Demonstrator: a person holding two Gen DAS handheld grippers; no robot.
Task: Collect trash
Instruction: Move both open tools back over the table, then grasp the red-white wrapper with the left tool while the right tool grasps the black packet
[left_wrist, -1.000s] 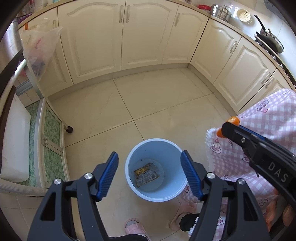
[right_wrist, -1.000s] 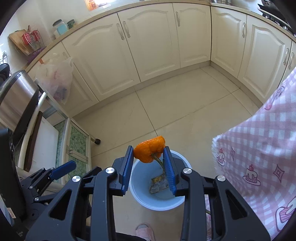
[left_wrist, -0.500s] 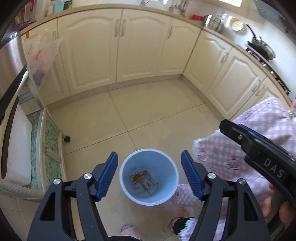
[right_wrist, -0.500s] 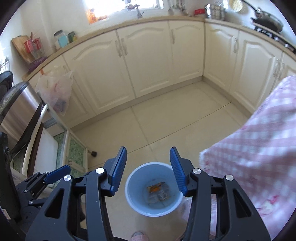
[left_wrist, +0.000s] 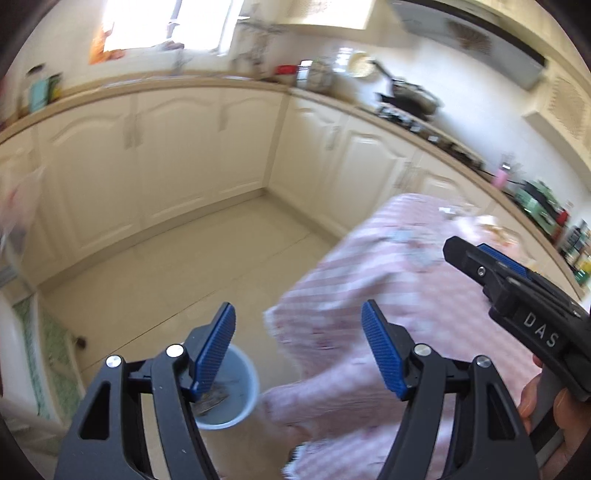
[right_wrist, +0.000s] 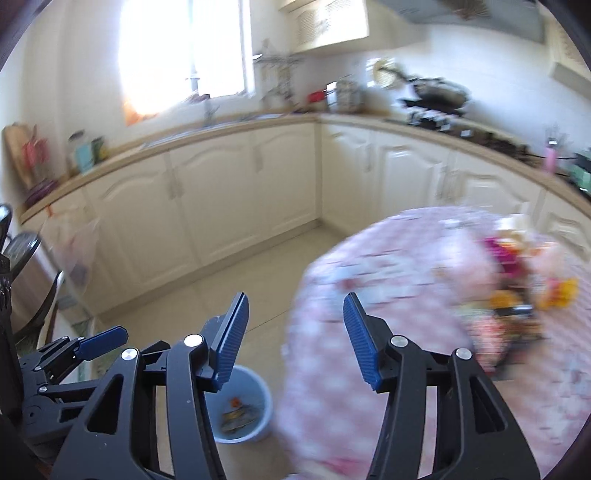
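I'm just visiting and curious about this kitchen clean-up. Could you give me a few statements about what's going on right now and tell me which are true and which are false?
1. The right gripper is carrying an orange scrap. False: nothing is between its blue pads, and its jaws are opening.
2. The blue trash bin on the floor already has some rubbish in it. True.
3. The left gripper is open and holds nothing. True.
4. The table is covered with a plain green cloth. False: the tablecloth is pink and white checked.
5. Colourful, blurred items lie on the table. True.
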